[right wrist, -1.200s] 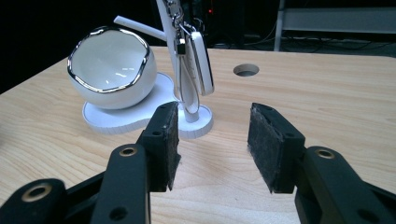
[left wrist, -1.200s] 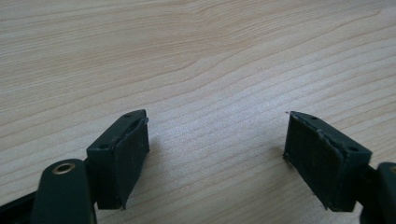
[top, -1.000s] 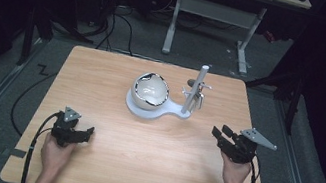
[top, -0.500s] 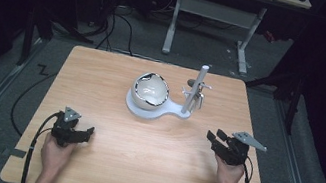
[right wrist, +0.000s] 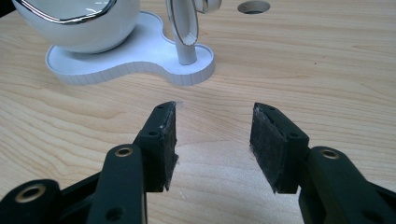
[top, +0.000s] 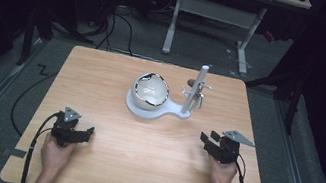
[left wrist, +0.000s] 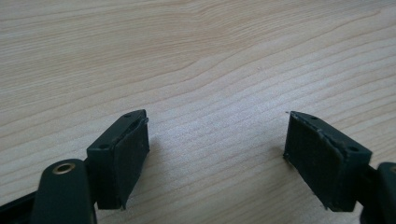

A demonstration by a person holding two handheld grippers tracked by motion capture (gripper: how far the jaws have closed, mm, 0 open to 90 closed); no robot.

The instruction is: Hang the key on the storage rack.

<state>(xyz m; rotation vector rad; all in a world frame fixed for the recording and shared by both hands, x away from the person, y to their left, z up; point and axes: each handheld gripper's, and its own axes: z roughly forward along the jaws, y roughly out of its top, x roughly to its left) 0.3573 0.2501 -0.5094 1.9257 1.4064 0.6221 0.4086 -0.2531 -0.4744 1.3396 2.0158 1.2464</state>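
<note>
A white round bowl (top: 150, 91) with a chrome rim sits on a flat white base (top: 167, 111) in the middle of the wooden table (top: 103, 76). An upright white post (top: 195, 92) rises from the base's right end. My left gripper (top: 84, 134) rests near the front left, and in the left gripper view its jaws (left wrist: 217, 149) stand wide open over bare wood. My right gripper (top: 208, 141) lies at the front right, pointing at the base (right wrist: 140, 56). Its jaws (right wrist: 212, 135) have just been opening, and nothing is between them.
A round hole (right wrist: 253, 6) in the tabletop lies just behind the post (right wrist: 184, 32). Beyond the far edge stand a metal frame (top: 215, 14) and cables (top: 118, 17) on the floor. Bare wood lies between the two grippers.
My right gripper has sunk toward the table and shifted a little left, and its jaws have parted. The left gripper has kept still.
</note>
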